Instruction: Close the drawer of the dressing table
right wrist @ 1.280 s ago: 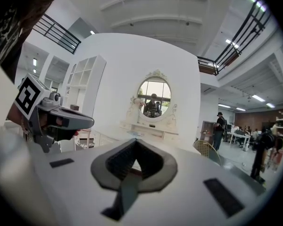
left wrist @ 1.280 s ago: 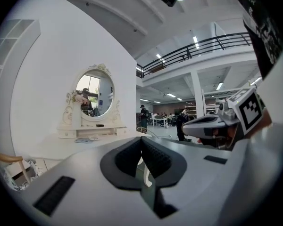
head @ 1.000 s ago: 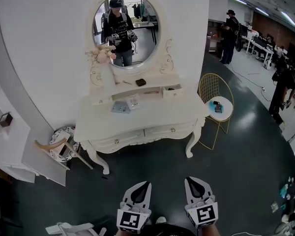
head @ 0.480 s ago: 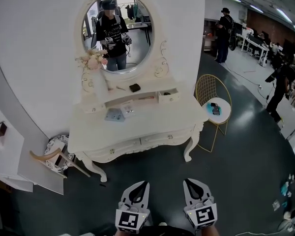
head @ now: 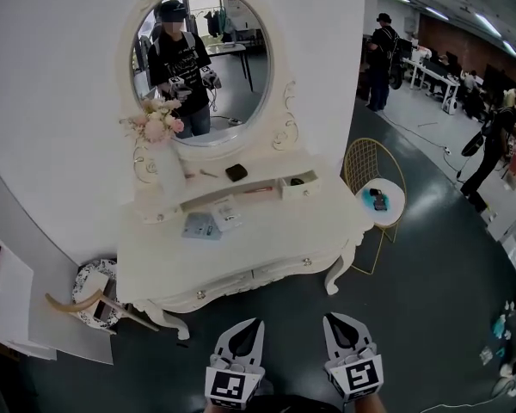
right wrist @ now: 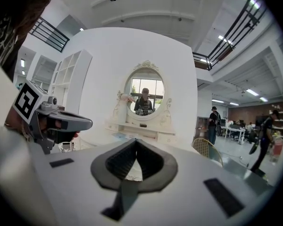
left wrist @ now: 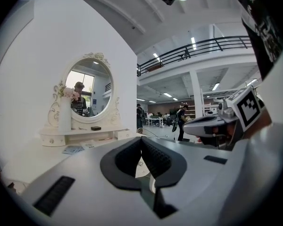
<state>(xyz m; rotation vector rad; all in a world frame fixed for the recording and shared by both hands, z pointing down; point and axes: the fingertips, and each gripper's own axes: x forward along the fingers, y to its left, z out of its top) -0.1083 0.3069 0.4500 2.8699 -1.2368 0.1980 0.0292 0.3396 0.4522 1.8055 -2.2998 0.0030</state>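
In the head view, the white dressing table (head: 241, 252) stood against the wall under its oval mirror (head: 208, 67). The small drawer (head: 299, 186) at the right end of the raised shelf stood pulled out, while the 2 wide front drawers below the top looked pushed in. A vase (head: 169, 175) of pink flowers stood at the shelf's left end, a small black object (head: 236, 172) lay mid-shelf, and a few cards (head: 213, 222) lay on the tabletop. A gold wire chair (head: 374, 166) stood just beside the table's right end. The left gripper (head: 256, 323) and the right gripper (head: 330, 317) hung side by side over the dark floor (head: 430, 274), well apart from the table, both pointing toward it.

In the left gripper view, its 2 jaws met at the tips with nothing between them (left wrist: 141, 139). The dressing table (left wrist: 80, 136) lay ahead to the left, the drawer (left wrist: 125, 134) jutting at the shelf's right end, and the right gripper (left wrist: 212, 125) showed alongside.

In the right gripper view, the jaws were likewise pressed together and empty (right wrist: 135, 141). The dressing table (right wrist: 141, 128) and mirror (right wrist: 146, 95) stood straight ahead; the drawer was too small to make out there. The left gripper (right wrist: 61, 122) showed at the left.
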